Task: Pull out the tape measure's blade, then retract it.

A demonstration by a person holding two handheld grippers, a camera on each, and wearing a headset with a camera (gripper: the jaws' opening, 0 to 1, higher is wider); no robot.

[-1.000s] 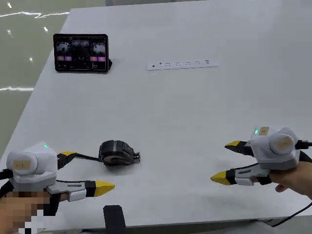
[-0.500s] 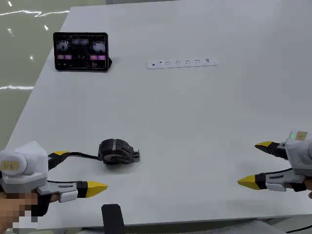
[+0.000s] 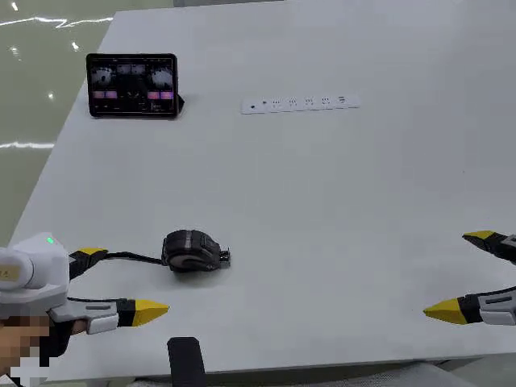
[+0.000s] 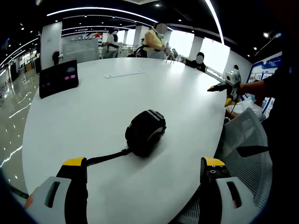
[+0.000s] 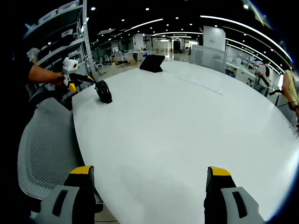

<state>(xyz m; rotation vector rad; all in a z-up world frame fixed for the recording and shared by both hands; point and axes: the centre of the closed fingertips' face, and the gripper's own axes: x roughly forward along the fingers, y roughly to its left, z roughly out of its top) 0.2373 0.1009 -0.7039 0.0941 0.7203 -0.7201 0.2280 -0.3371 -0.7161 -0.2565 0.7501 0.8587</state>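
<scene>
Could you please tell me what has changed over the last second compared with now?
The two grippers drew apart: the right gripper moved well to the right, away from the tape measure, and the left gripper slid slightly left. Both are open and hold nothing. The tape measure, the tablet and the power strip lie where they were.

I see the black, round-bodied tape measure [image 3: 192, 251] resting near the front left of the white tabletop [image 3: 322, 201]. Its blade is wound in, with only the small end hook [image 3: 226, 258] showing at the case mouth, on my right. A thin black wrist strap [image 3: 133, 258] trails flat across the surface from the opposite end of the case, towards my left.
</scene>
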